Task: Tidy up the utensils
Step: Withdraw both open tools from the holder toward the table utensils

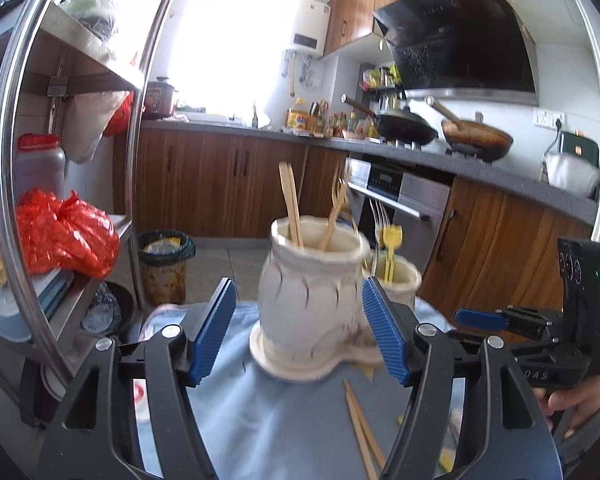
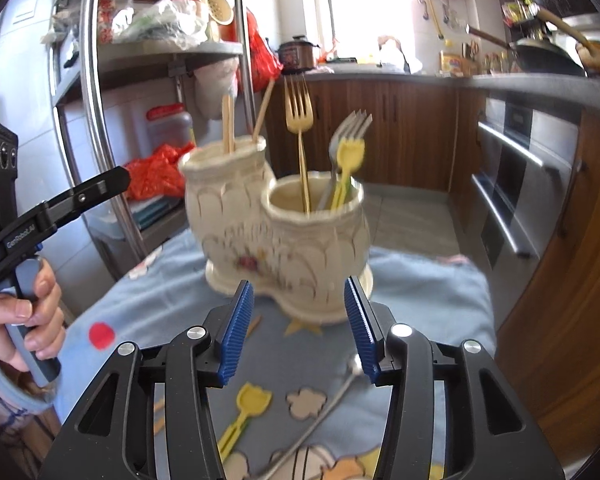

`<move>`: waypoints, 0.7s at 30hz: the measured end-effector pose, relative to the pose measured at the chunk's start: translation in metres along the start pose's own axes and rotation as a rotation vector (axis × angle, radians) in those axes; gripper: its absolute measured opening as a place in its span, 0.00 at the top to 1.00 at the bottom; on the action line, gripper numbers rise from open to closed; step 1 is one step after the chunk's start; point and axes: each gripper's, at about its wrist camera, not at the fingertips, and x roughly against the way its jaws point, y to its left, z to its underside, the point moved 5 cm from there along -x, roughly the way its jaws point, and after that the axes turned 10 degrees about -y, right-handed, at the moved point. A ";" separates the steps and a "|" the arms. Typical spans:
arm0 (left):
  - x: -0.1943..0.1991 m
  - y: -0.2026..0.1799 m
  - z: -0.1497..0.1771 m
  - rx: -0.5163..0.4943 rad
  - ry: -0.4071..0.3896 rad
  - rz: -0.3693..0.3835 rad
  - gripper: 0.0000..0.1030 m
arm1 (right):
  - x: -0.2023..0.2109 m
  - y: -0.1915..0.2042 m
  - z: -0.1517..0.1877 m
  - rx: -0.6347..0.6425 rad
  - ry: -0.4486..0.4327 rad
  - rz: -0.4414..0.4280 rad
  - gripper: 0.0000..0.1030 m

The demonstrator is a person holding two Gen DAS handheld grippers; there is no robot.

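Note:
A cream ceramic double-cup utensil holder [image 1: 308,304] [image 2: 284,236] stands on a blue patterned cloth [image 1: 260,420] [image 2: 420,300]. Its taller cup holds wooden chopsticks [image 1: 291,204] [image 2: 228,124]. Its lower cup holds a gold fork [image 2: 298,116], a silver fork [image 2: 348,128] and a yellow plastic fork [image 2: 350,158]. On the cloth lie a pair of chopsticks [image 1: 360,428], a yellow plastic fork [image 2: 246,408] and a metal utensil handle [image 2: 324,412]. My left gripper [image 1: 300,332] is open, its pads either side of the taller cup. My right gripper [image 2: 298,332] is open and empty, just before the lower cup.
A steel shelf rack [image 1: 60,160] with red bags [image 1: 60,232] stands at the left. A bin [image 1: 166,268] sits on the floor. Wooden cabinets, an oven [image 1: 400,200] and a counter with woks [image 1: 404,124] run behind.

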 end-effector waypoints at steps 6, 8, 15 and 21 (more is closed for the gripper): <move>0.007 -0.008 0.032 -0.035 0.096 -0.003 0.36 | 0.004 -0.007 0.029 -0.030 0.064 0.021 0.49; 0.008 -0.011 0.043 -0.052 0.130 -0.003 0.36 | 0.004 -0.010 0.035 -0.040 0.081 0.025 0.49; 0.007 -0.021 0.066 -0.089 0.225 0.011 0.36 | 0.004 -0.010 0.057 -0.052 0.150 0.035 0.49; 0.002 -0.037 0.087 -0.142 0.316 0.036 0.37 | 0.001 -0.012 0.065 -0.061 0.191 0.041 0.49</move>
